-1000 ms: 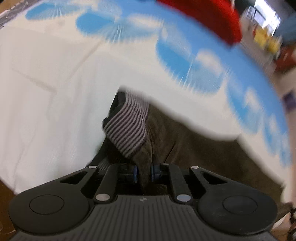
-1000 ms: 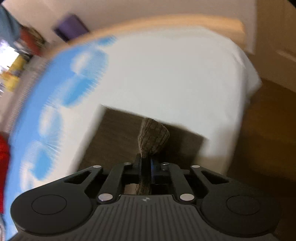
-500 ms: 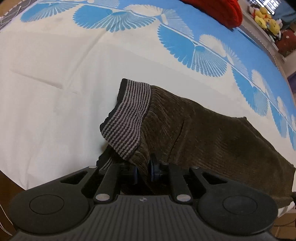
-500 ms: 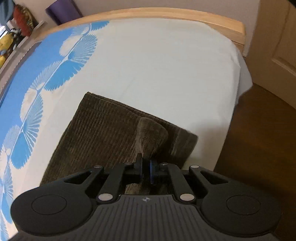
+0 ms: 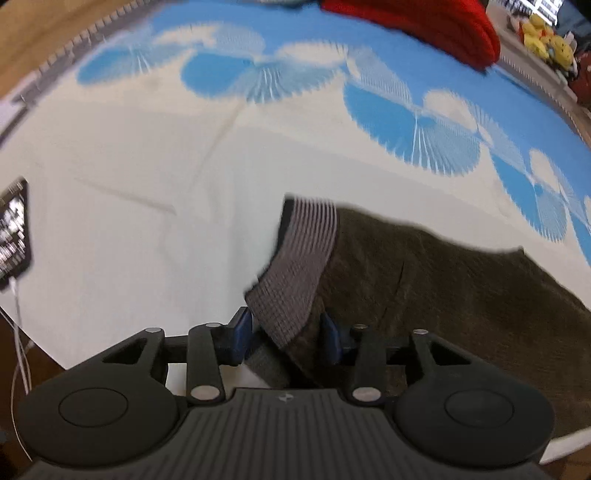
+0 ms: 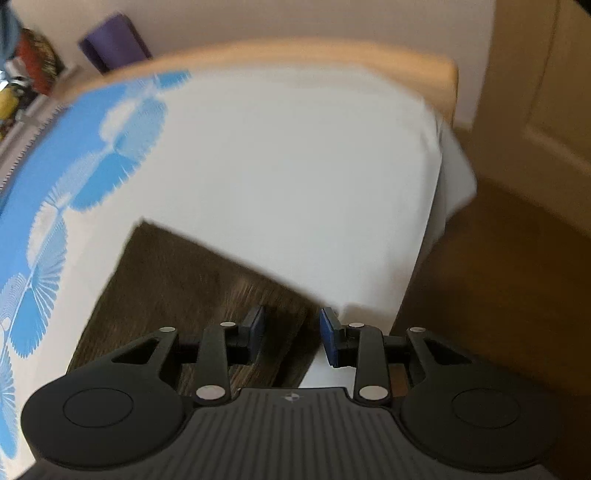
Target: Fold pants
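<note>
While you hold both grippers pointed steeply down, the bed (image 5: pixel 147 192) fills most of each view — a white sheet with a band of blue fan shapes (image 5: pixel 417 125) along its far side. In the right wrist view a pale wooden board (image 6: pixel 295 55) curves round the end of the bed, with brown floor (image 6: pixel 498 258) and a wooden door (image 6: pixel 546 92) to the right.

Your pants (image 5: pixel 443 273), dark brown and ribbed, lie folded on the white part near the bed's edge, close under both grippers. In the left wrist view the striped grey waistband (image 5: pixel 299 266) is at their left end, its near corner lifted off the sheet. In the right wrist view the pants (image 6: pixel 177 273) lie flat as a long dark strip, their right end close to the bed's side edge.

A red cushion (image 5: pixel 417 26) sits at the far side of the bed, with yellow toys (image 5: pixel 546 40) beyond it. A dark device (image 5: pixel 13 232) with a white cable lies at the left edge of the sheet.

Your left gripper (image 5: pixel 286 332) has just been opening; its jaws stand partly apart, the waistband corner loose between the blue pads and not pinched. Your right gripper (image 6: pixel 291 332) has also just been opening — its jaws stand partly apart over the right end of the pants, cloth below the gap and nothing clamped. Both views are blurred.
</note>
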Demonstrator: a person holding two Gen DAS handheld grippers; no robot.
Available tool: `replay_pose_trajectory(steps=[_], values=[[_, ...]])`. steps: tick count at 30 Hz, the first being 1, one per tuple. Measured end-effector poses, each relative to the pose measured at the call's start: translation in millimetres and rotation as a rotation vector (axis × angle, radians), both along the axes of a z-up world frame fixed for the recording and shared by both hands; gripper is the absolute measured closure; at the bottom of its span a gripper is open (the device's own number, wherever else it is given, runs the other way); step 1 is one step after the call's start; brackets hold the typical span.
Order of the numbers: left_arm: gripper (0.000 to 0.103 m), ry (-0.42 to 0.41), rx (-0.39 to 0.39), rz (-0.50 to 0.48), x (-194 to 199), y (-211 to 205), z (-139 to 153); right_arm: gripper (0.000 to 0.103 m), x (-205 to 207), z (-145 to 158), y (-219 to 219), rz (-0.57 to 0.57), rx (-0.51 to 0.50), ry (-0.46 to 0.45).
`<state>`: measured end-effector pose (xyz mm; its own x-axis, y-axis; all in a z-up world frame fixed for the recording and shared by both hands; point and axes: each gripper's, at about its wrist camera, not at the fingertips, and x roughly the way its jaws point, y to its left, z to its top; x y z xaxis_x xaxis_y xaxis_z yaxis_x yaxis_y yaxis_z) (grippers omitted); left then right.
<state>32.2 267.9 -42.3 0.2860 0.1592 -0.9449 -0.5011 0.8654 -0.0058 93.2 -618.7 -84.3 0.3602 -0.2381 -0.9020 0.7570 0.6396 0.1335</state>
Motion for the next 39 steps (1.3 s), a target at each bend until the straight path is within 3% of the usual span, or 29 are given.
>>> replay_pose_trajectory(steps=[3,4,7,10,14,17,18,20,22,28,32,35,39], values=[[0.057,-0.058,0.171,-0.094,10.0,-22.9,15.4,0.068,-8.6,-3.8,-5.7,-0.002,0.061,0.007],[0.057,-0.077,0.196,-0.13,13.5,-31.8,18.5,0.068,-11.7,-5.8,-7.1,-0.018,0.088,0.012],[0.057,-0.153,0.116,-0.218,23.2,-53.3,23.4,0.064,-13.2,-10.1,-6.4,-0.026,0.161,0.002],[0.057,-0.118,-0.048,-0.344,33.6,-76.6,10.6,0.043,-5.9,-25.4,1.1,-0.01,0.223,0.036],[0.057,-0.034,0.034,-0.502,38.1,-115.9,-2.8,0.043,-4.8,-38.4,1.0,-0.07,0.276,0.052],[0.057,-0.033,0.026,-0.52,39.8,-122.2,-3.4,0.043,-4.0,-39.4,-1.8,-0.087,0.242,0.026],[0.057,-0.034,0.023,-0.514,38.7,-121.5,-2.7,0.044,-3.6,-41.0,-1.9,-0.088,0.241,0.021],[0.057,-0.035,0.019,-0.499,42.9,-120.5,-2.1,0.056,-2.9,-43.1,-1.3,-0.081,0.236,0.008],[0.057,-0.036,0.016,-0.494,47.9,-123.1,-4.0,0.074,0.6,-43.9,1.9,-0.063,0.235,-0.006],[0.057,-0.052,0.021,-0.51,53.2,-132.5,-5.3,0.084,1.9,-11.3,19.2,-0.072,0.169,-0.064],[0.057,-0.066,0.018,-0.503,51.3,-132.4,-3.8,0.085,22.5,58.8,101.8,0.245,-0.124,-0.179],[0.057,-0.067,0.022,-0.503,49.8,-131.5,-4.3,0.085,16.9,104.5,205.1,0.594,-0.315,-0.33],[0.057,-0.065,0.025,-0.502,47.7,-128.2,-4.3,0.085,-25.1,108.0,342.7,1.07,-0.397,-0.464]])
